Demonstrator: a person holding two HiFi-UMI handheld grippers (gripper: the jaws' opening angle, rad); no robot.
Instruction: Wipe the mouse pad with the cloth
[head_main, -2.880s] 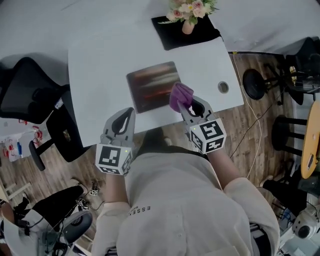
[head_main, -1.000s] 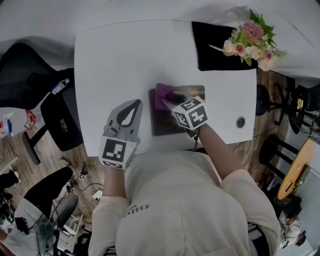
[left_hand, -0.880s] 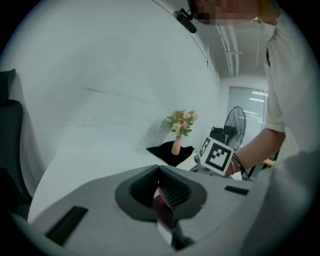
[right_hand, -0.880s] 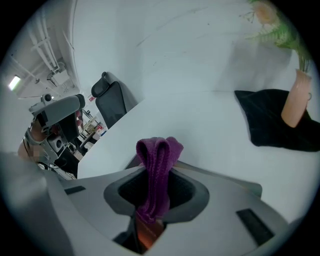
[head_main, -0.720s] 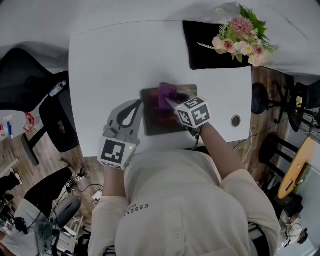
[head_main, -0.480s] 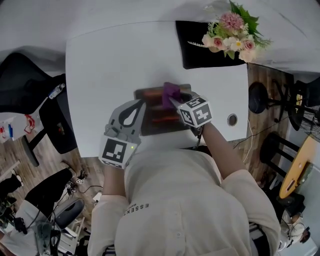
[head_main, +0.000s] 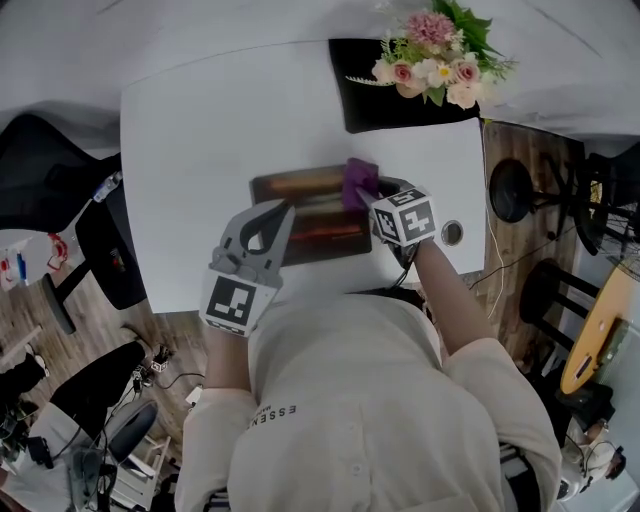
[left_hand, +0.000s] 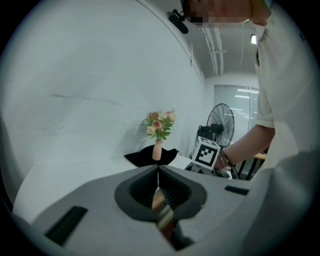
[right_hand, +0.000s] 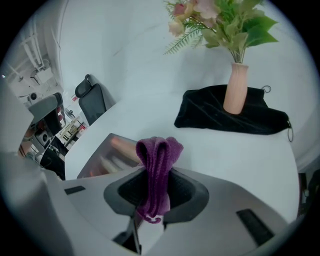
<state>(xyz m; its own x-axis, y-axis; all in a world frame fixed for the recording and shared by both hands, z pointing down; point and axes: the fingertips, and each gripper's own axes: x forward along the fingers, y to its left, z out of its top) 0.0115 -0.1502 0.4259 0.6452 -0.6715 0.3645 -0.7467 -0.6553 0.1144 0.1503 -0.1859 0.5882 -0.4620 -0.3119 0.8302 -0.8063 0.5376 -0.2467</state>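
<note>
A dark mouse pad (head_main: 305, 212) with orange streaks lies on the white table (head_main: 190, 120). My right gripper (head_main: 365, 193) is shut on a folded purple cloth (head_main: 358, 183), which rests on the pad's far right part. In the right gripper view the cloth (right_hand: 157, 162) stands up between the jaws of this gripper (right_hand: 158, 173), with the pad (right_hand: 107, 155) to its left. My left gripper (head_main: 283, 208) is shut with nothing in it, its tips over the pad's left front part. The left gripper view shows its jaws (left_hand: 158, 169) met, with a strip of the pad seen through the slit.
A vase of flowers (head_main: 430, 55) stands on a black cloth mat (head_main: 395, 105) at the table's far right. A cable hole (head_main: 452, 233) is near the right edge. Office chairs (head_main: 50, 170) stand left of the table. My body is against the front edge.
The right gripper has dragged the purple cloth rightward across the pad, from its left part to its right end. The left gripper has stayed at the pad's left front.
</note>
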